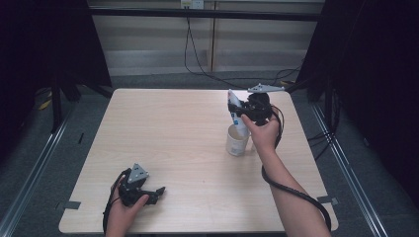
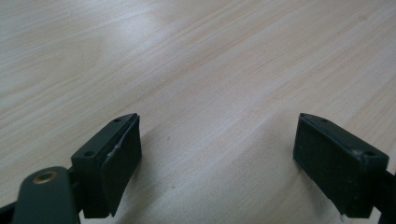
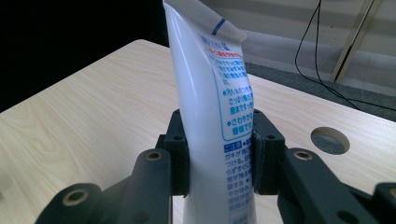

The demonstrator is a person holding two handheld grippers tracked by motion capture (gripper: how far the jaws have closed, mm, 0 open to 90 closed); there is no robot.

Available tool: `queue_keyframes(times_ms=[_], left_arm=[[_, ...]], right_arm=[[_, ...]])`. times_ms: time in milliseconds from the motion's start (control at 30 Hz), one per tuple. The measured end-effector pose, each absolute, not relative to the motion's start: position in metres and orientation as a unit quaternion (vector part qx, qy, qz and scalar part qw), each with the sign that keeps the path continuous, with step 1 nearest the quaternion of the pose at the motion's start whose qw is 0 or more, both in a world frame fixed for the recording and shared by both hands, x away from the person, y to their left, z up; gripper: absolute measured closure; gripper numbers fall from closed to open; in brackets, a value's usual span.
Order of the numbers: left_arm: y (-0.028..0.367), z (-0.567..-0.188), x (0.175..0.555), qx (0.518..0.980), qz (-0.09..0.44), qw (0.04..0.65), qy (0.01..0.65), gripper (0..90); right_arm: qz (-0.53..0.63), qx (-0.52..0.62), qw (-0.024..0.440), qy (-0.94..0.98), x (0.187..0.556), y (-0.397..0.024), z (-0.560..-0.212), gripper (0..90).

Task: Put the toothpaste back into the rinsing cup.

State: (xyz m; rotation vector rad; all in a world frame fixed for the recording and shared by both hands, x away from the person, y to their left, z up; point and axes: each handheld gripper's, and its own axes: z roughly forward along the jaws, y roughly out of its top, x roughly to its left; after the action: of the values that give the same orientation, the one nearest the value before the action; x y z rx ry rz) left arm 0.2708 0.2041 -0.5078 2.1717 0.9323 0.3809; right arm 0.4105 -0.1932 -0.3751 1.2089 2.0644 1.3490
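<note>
White tube (image 3: 210, 107) stands upright, clamped between the right gripper (image 1: 240, 111)'s fingers above a cup (image 1: 237, 141) at the worktop (image 1: 178, 143)'s far right; the left gripper (image 1: 148, 193)'s fingers rest apart, near left.

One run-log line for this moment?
right gripper: shut on tube, above cup | left gripper: open, empty, on table
</note>
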Motion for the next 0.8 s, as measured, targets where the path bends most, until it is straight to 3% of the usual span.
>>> queue_keyframes(times_ms=[800], left_arm=[[0.204, -0.508, 0.271, 0.845, 0.148, 0.365, 0.362, 15.1]], right_arm=[[0.478, 0.431, 0.196, 0.740, 0.406, -0.190, -0.392, 64.7]])
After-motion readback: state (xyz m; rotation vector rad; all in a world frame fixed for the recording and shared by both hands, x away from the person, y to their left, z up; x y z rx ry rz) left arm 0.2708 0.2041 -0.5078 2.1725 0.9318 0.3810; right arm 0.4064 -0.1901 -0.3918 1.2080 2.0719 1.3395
